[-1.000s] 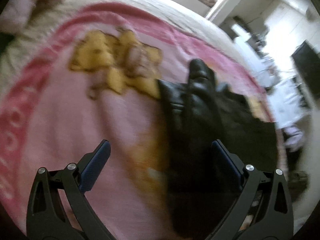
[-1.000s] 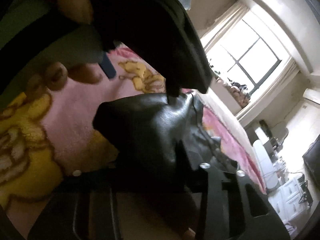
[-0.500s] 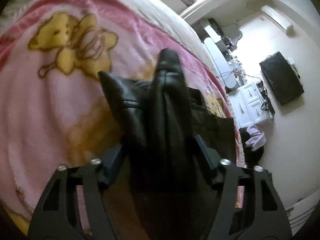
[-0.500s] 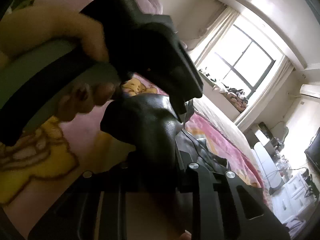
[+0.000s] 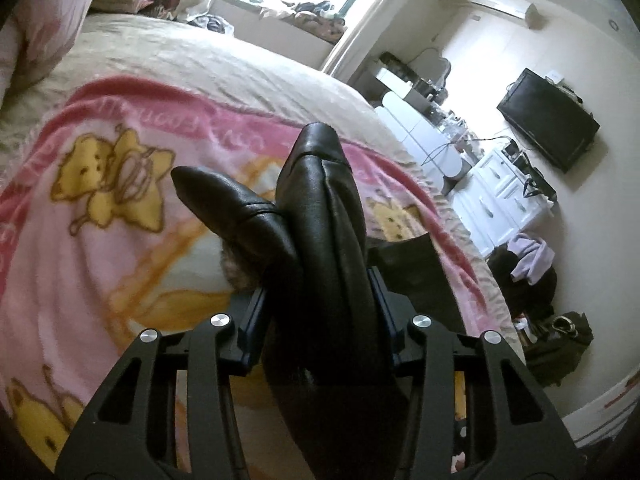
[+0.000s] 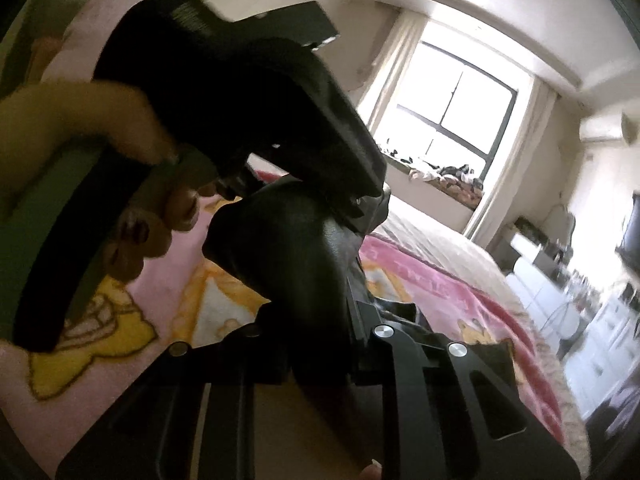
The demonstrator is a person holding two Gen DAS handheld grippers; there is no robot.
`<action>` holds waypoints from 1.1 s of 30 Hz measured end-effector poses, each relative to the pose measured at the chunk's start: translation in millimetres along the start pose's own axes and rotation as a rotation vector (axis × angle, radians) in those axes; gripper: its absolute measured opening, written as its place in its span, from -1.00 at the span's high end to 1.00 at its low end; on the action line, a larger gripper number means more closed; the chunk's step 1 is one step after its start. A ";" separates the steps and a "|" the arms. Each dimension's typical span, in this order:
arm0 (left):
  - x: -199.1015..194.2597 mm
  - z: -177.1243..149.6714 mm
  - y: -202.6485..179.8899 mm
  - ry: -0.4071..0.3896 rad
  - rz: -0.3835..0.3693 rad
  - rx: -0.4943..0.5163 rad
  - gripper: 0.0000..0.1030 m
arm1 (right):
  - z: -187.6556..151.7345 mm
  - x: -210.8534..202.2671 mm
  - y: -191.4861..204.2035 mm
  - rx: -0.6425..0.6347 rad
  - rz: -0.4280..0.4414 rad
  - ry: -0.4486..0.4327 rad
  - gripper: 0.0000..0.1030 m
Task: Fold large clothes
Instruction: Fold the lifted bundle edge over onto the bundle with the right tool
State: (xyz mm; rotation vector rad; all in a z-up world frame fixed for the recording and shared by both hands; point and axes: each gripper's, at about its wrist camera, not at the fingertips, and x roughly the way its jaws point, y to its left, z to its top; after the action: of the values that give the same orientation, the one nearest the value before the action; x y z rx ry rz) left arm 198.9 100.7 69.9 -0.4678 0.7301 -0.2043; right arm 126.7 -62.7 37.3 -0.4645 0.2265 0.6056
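A black leather garment (image 5: 320,200) stands bunched up over the pink bear-print blanket (image 5: 100,240) on the bed. My left gripper (image 5: 320,300) has a thick fold of it between its blue pads, and its jaws are closing on that fold. A second fold pokes out to the left. In the right wrist view my right gripper (image 6: 316,320) is shut on another bunch of the same garment (image 6: 280,248). Just above and to the left of it are the left gripper's body (image 6: 240,92) and the hand (image 6: 80,116) that holds it. The rest of the garment trails down to the right on the blanket.
A beige bedcover (image 5: 200,52) lies beyond the blanket, with a pink pillow (image 5: 44,28) at the far left. A window sill (image 5: 296,8) strewn with clothes is behind. Right of the bed stand a white dresser (image 5: 500,200), a wall TV (image 5: 548,120) and a clothes pile (image 5: 532,268).
The left jaws went from wide open around the garment to closed on its fold. Both grippers have lifted, raising the black leather off the blanket, and the hand has come closer in the right view.
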 end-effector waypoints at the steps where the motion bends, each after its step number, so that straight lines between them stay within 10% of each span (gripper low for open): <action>1: 0.7 1.5 -9.1 0.000 0.006 0.010 0.28 | -0.1 -3.2 -8.0 0.021 0.006 -0.003 0.64; 20: 46.6 1.0 -153.4 0.074 0.075 0.220 0.01 | -42.1 -61.4 -127.5 0.436 0.061 -0.040 0.65; 33: 70.0 -9.6 -165.9 0.097 0.057 0.171 -0.32 | -109.9 -66.2 -210.6 0.917 0.100 0.083 0.65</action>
State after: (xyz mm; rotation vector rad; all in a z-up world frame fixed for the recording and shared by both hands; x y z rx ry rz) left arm 240.5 -71.8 101.5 -0.2755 0.8130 -0.2346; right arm 191.0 -300.8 37.7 0.4111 0.5720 0.5175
